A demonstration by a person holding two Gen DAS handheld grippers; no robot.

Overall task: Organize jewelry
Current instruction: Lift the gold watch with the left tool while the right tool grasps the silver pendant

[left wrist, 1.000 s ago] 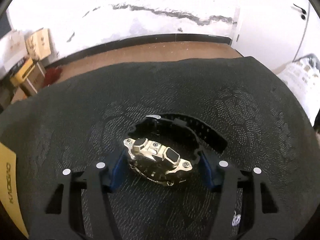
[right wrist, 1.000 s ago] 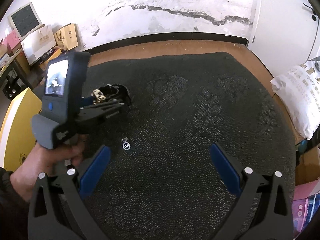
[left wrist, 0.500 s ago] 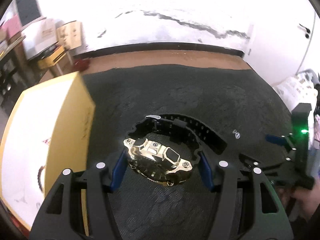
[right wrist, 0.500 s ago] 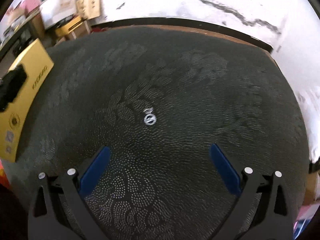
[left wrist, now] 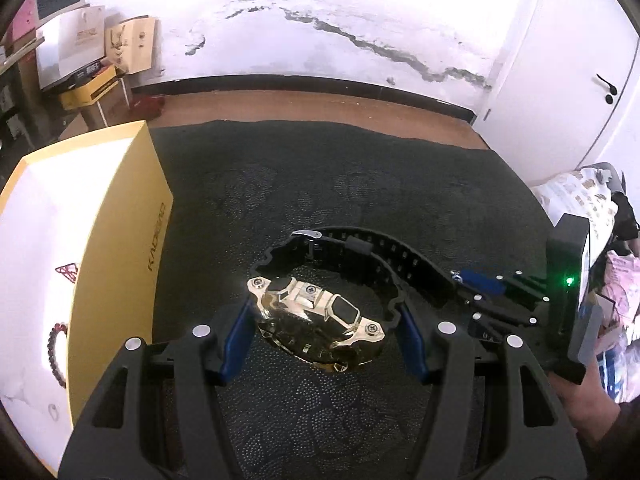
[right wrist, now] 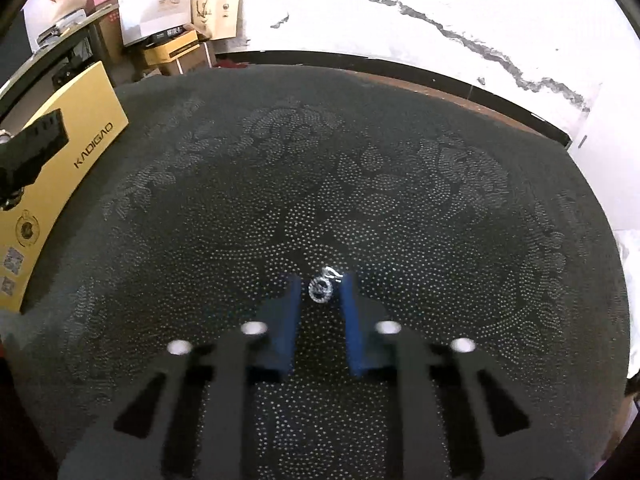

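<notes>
My left gripper [left wrist: 322, 338] is shut on a gold watch [left wrist: 320, 330] with a black strap [left wrist: 384, 258] and holds it above the dark cloth beside the yellow box [left wrist: 120, 248]. The box's white inside holds a dark bead bracelet [left wrist: 54, 350] and a small ring [left wrist: 53, 413]. My right gripper [right wrist: 320, 294] has its blue fingers [right wrist: 290, 300] close on either side of a small silver pendant [right wrist: 321, 289] lying on the cloth; contact is not certain. The right gripper also shows in the left wrist view [left wrist: 478, 284].
A dark patterned cloth [right wrist: 360, 180] covers the round table. The yellow box [right wrist: 64, 160] stands at its left edge. Cardboard boxes and bags [right wrist: 172, 24] are stacked by the far wall. A printed pillow [left wrist: 580, 196] lies at the right.
My right gripper has dropped to the cloth and narrowed its fingers around the silver pendant. My left gripper has carried the watch on beside the yellow box.
</notes>
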